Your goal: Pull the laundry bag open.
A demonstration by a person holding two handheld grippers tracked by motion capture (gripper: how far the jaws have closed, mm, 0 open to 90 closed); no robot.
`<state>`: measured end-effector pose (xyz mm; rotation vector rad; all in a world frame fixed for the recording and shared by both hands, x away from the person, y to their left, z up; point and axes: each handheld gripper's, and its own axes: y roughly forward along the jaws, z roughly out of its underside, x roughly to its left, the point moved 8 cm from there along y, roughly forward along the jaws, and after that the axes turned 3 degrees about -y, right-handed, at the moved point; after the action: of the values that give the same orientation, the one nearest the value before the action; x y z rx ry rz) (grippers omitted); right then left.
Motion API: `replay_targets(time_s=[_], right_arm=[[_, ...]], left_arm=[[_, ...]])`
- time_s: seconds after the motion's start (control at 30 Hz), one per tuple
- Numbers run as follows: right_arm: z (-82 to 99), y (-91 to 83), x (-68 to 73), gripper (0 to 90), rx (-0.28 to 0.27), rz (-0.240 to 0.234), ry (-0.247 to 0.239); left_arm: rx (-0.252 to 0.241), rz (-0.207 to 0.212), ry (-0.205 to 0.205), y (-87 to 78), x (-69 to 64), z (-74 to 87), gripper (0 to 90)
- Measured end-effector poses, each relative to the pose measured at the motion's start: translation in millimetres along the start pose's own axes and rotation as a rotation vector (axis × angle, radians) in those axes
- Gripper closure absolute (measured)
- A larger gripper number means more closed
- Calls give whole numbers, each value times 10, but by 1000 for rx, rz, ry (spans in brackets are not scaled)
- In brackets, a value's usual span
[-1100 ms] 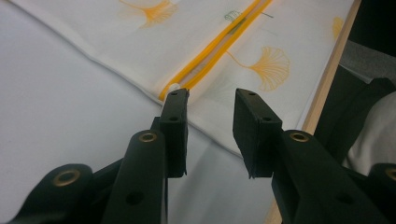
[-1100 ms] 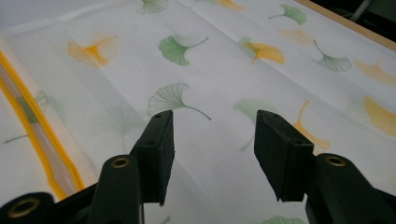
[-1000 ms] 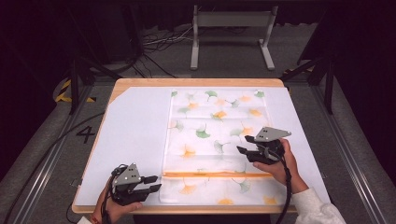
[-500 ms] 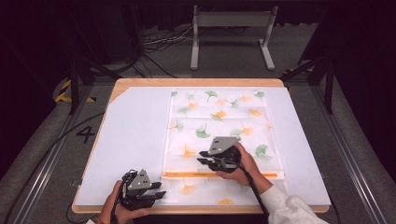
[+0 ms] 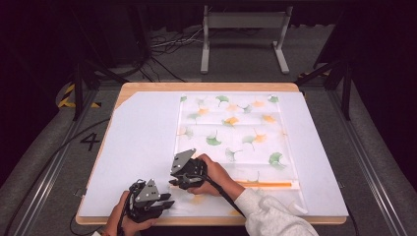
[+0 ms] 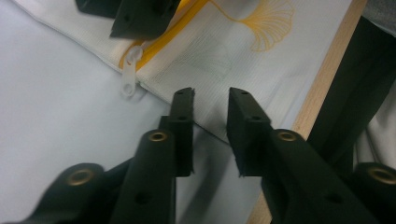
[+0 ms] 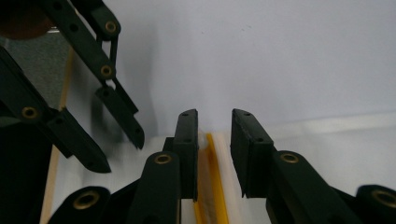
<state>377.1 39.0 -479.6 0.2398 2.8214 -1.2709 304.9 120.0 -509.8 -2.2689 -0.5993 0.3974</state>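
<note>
- high view: a wooden table (image 5: 147, 88) carries a white sheet (image 5: 142, 142), with grey floor and dark room around it; a metal stand (image 5: 244, 37) sits beyond the far edge and a painted "4" (image 5: 91, 141) marks the floor at left.
- a white bag printed with green and orange leaves (image 5: 236, 132) lies on the right half of the sheet, its orange zipper (image 5: 265, 184) running across the near end.
- the right gripper (image 5: 183, 174) sits at the bag's near left corner, its hand and pale sleeve (image 5: 275, 216) covering part of the near edge; the left gripper (image 5: 152, 204) is just beside it at the table's near edge.
- against the earlier frames, the right gripper has travelled left along the zipper line from the bag's right side; the left one kept its corner.
- left gripper view: the left gripper (image 6: 210, 105) straddles the bag's hem (image 6: 205, 114) with a gap on both sides, its jaws having just been closing; not clamped. the white zipper pull (image 6: 128, 77) lies just beyond, under the other gripper's tip (image 6: 140, 18).
- right gripper view: the right gripper (image 7: 212, 126) hangs over the orange zipper (image 7: 212, 177), jaws having just been opening a little, gripping nothing; the left gripper's jaws stand at left.
</note>
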Motion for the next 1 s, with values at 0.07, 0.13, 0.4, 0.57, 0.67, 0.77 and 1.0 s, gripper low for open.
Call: replay_targets(time_s=[0.07,0.13,0.4,0.57,0.67,0.77,1.0], right_arm=[[-44,47,18,720,3,-26,-1],[-55,76,28,720,14,-34,-5],[-54,282,84,710,119,-70,-26],[-61,316,81,823,127,-62,-35],[-64,306,69,837,118,-57,-25],[-65,263,47,841,91,-53,-19],[-86,176,25,836,35,-55,23]], left_arm=[[-4,5,3,2,1,-2,771],[-1,4,3,0,-2,-1,776],[-7,4,-8,1,-5,1,783],[-8,9,-12,0,-1,3,784],[-11,10,-12,2,1,2,784],[-13,12,-16,3,2,2,784],[-11,17,-22,3,5,1,784]])
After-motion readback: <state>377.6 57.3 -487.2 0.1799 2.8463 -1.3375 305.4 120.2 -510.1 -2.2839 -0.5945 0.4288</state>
